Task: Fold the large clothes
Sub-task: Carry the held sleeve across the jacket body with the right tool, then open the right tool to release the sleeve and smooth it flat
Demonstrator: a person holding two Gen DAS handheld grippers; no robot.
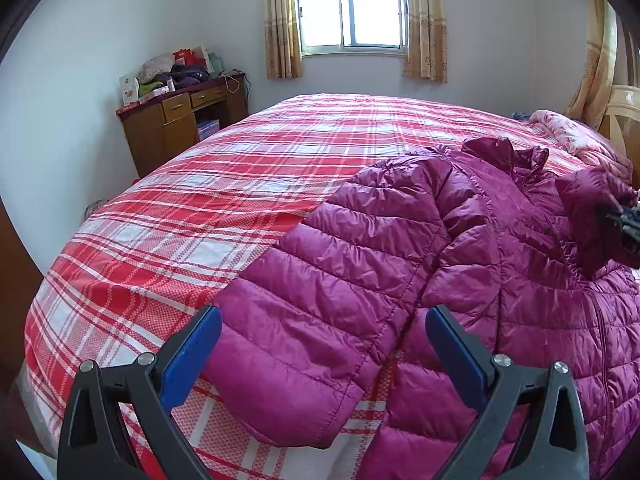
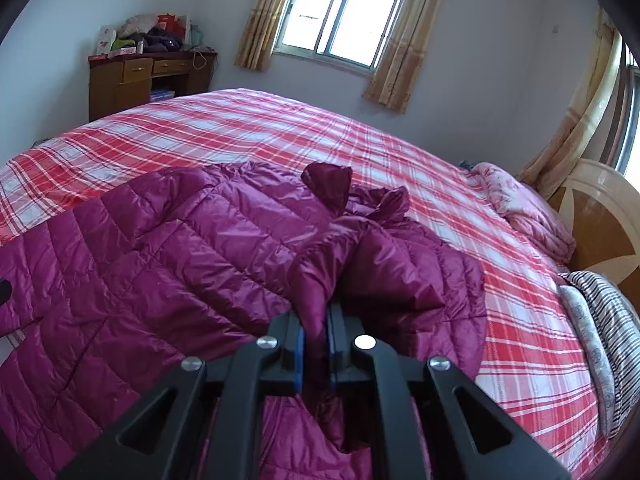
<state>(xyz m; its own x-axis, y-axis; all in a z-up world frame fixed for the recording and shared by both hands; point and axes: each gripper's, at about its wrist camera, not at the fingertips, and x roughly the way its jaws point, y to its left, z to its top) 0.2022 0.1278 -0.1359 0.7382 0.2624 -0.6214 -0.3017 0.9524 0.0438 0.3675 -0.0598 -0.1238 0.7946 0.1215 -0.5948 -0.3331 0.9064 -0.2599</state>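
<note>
Magenta quilted jacket (image 1: 460,264) lies on the bed's (image 1: 200,184) near right; light, puffy, probably slippery; right tongs (image 2: 316,344) pinch one sleeve (image 2: 352,264); left tongs (image 1: 324,344) spread, best taking the other cuff.

Jacket (image 1: 460,264) hem beyond the frame edge, desk clutter (image 1: 176,72) indistinct.

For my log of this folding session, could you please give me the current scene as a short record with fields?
garment: magenta puffer jacket, spread front-up
surface: bed with red plaid cover
left gripper: open, over the left sleeve, holding nothing
right gripper: shut on the right sleeve, lifted and brought over the jacket body
background: wooden desk with clutter, window, pink quilt near the headboard
fold progress: one sleeve being folded inward
</note>
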